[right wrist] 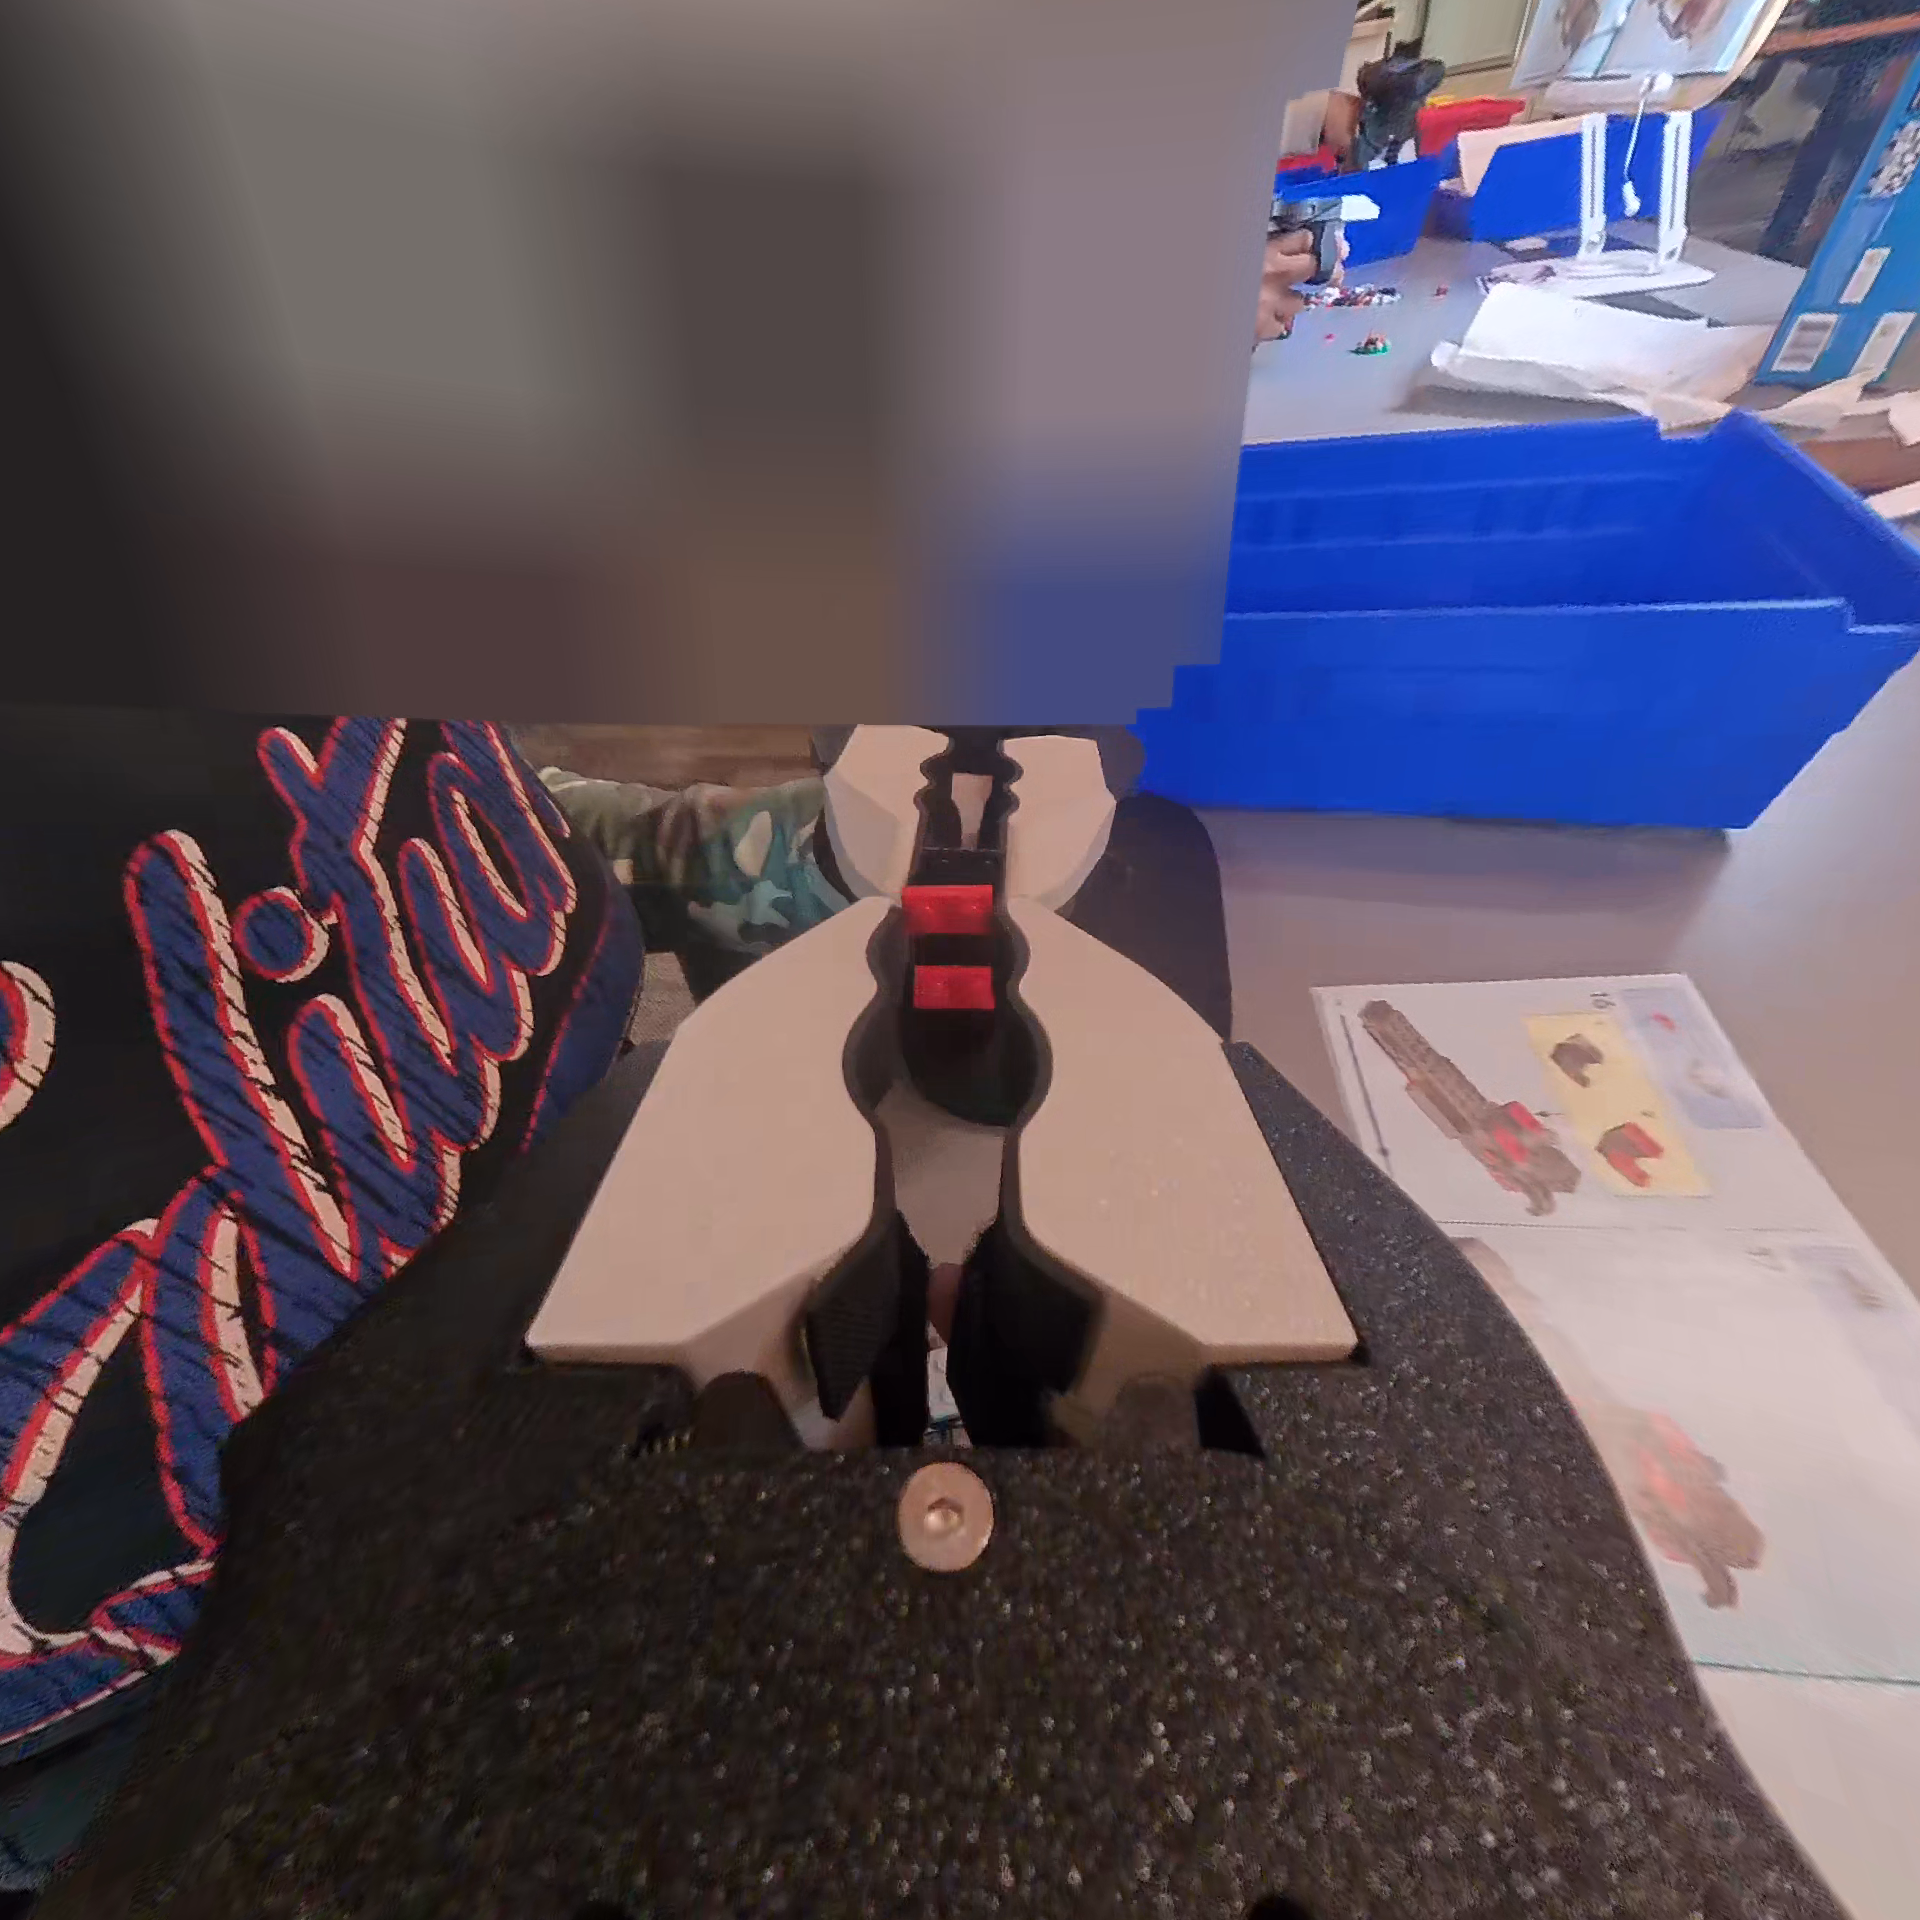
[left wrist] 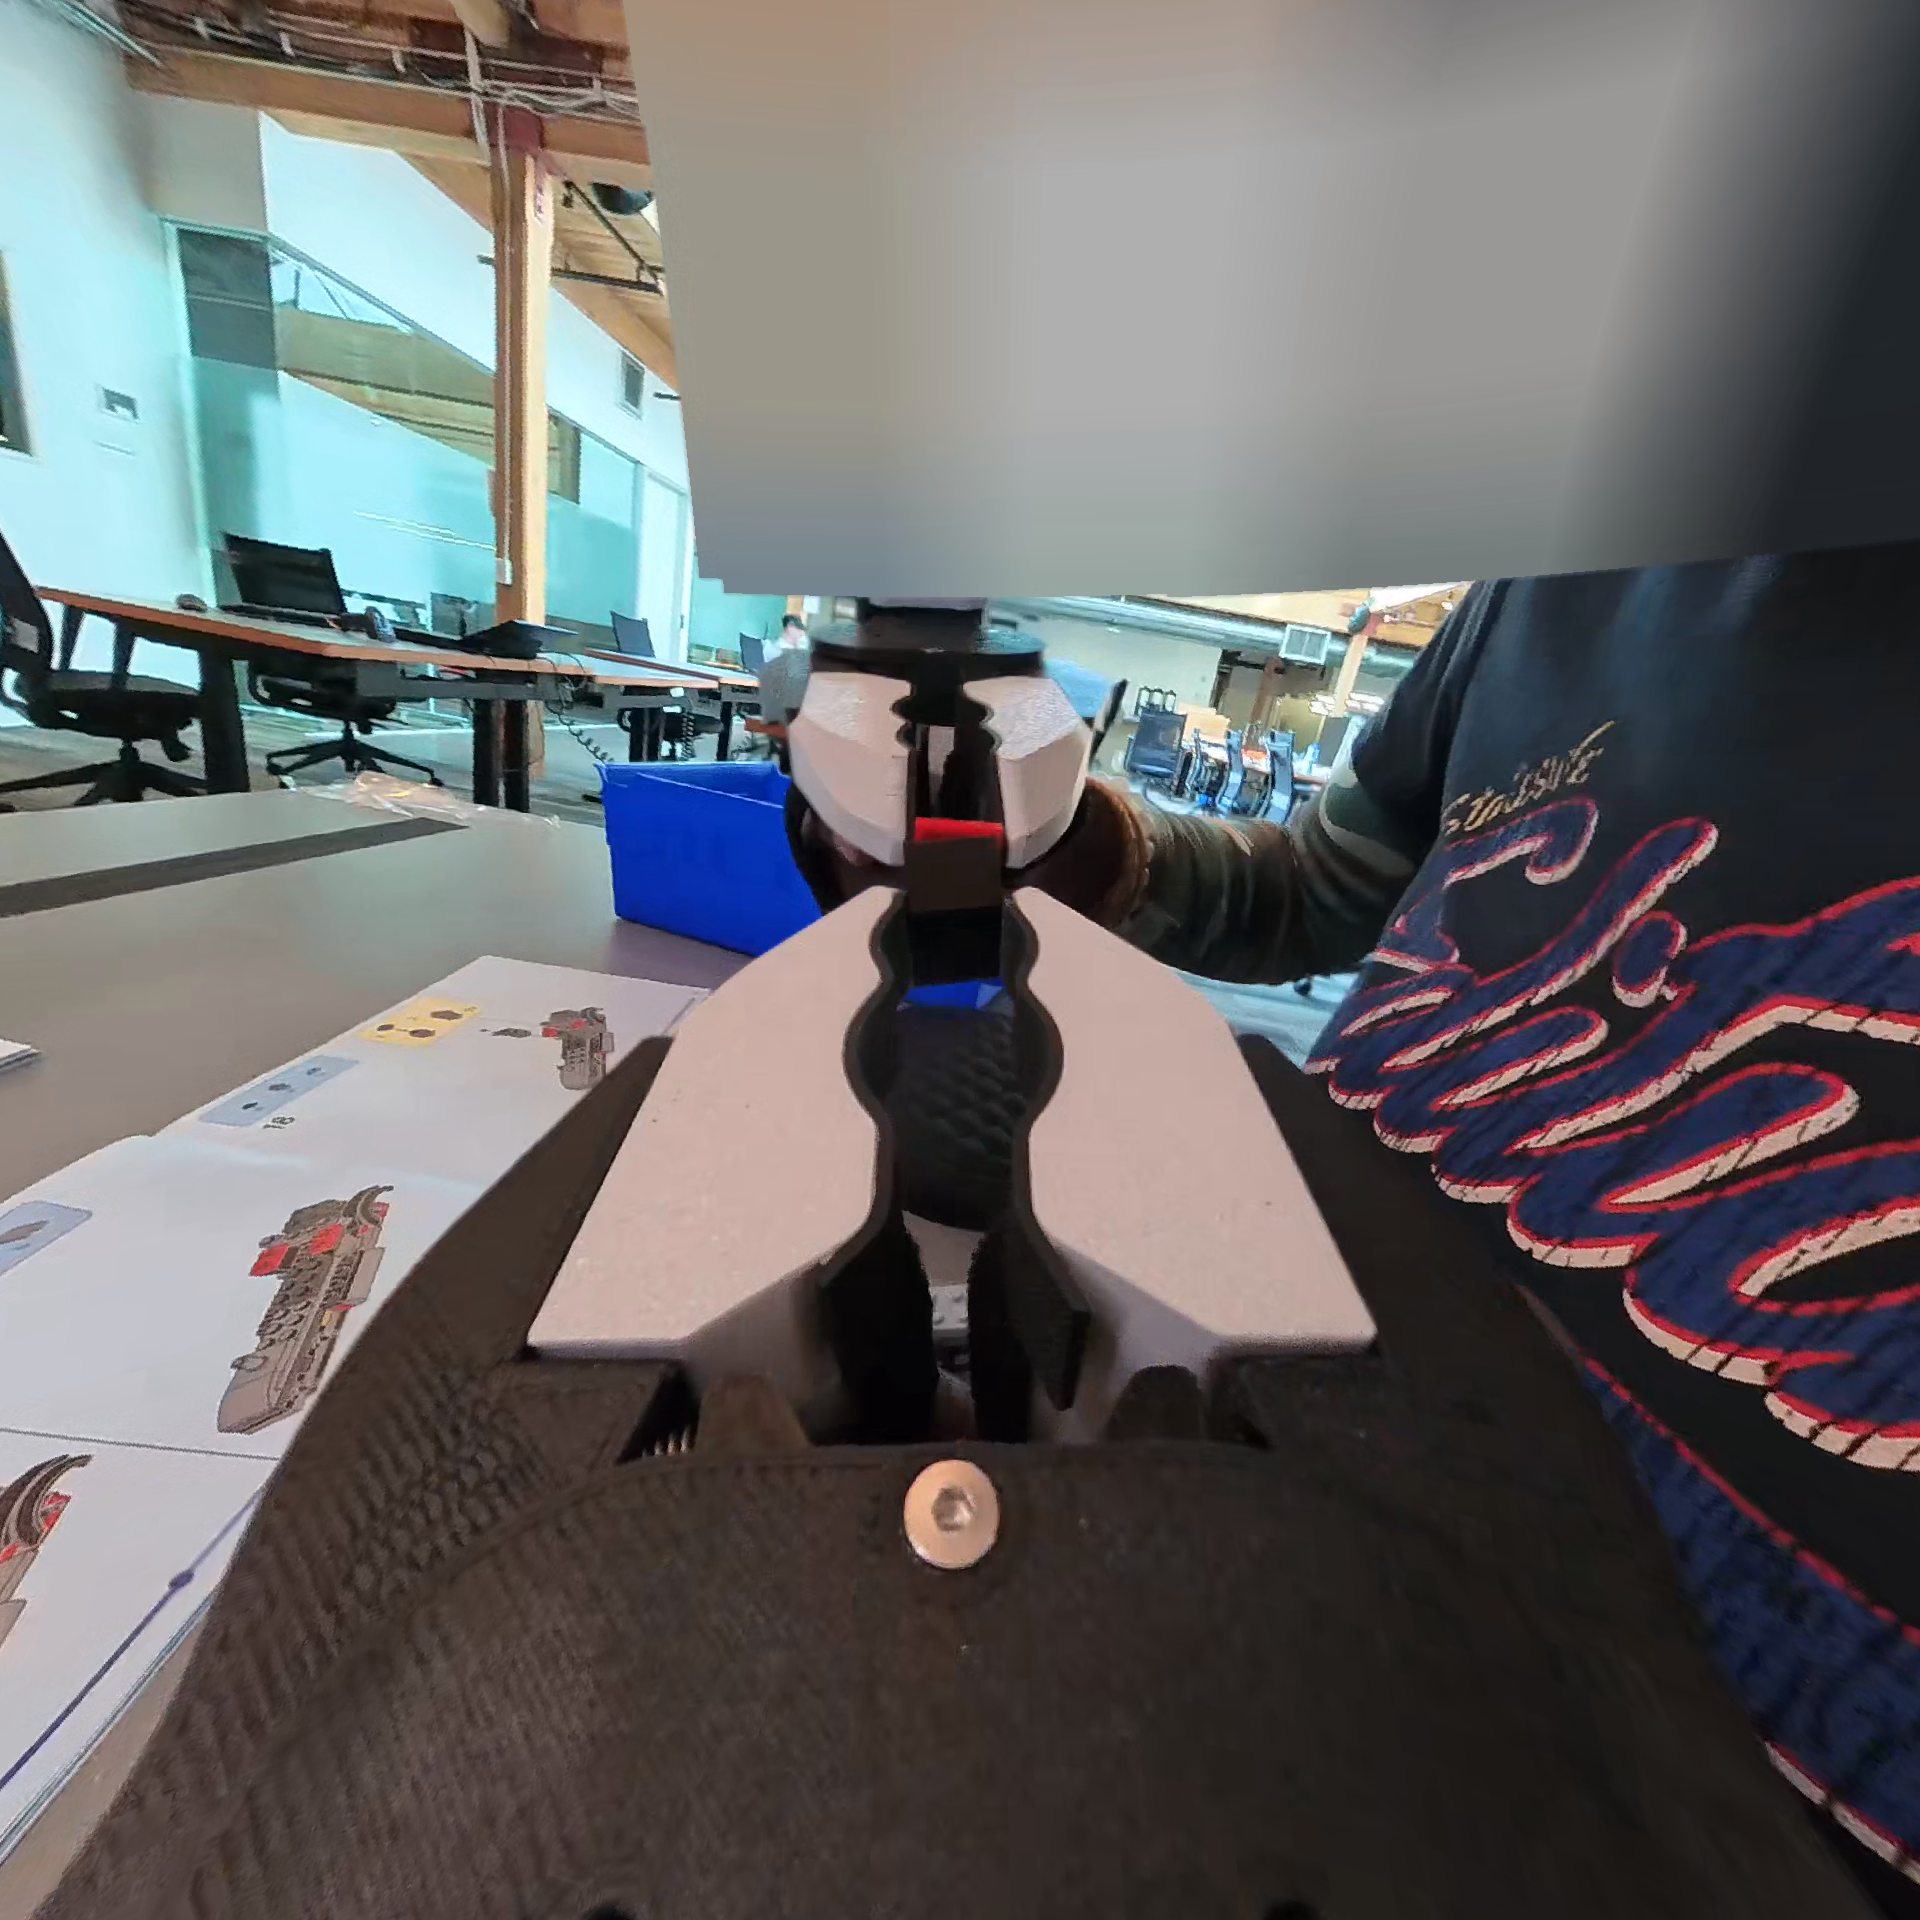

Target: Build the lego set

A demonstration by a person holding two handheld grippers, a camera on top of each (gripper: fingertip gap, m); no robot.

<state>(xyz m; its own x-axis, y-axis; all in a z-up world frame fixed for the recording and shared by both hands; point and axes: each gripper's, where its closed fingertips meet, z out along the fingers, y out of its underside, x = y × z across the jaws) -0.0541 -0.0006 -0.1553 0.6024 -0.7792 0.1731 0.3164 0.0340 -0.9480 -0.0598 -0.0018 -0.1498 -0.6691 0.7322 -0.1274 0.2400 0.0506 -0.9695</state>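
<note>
A small black and red lego assembly (left wrist: 952, 894) is held in the air between my two grippers, which face each other tip to tip. My left gripper (left wrist: 952, 920) is shut on its near end. The right gripper (left wrist: 948, 774) shows beyond it, closed on the far end under a red plate. In the right wrist view, my right gripper (right wrist: 951, 940) is shut on the same assembly (right wrist: 948, 987), where two red plates show on black parts. The left gripper (right wrist: 961, 821) is closed on the end beyond. The assembly's full shape is hidden by the fingers.
An open instruction booklet (left wrist: 312, 1195) (right wrist: 1621, 1174) lies on the grey table (left wrist: 260, 935). A blue bin (left wrist: 707, 852) (right wrist: 1538, 644) stands behind it. The person's torso in a dark printed shirt (left wrist: 1662, 1143) (right wrist: 260, 1143) is close by. More bins and loose bricks (right wrist: 1361, 301) lie farther back. Only a small space, under 4 cm, lies between the two pairs of fingers.
</note>
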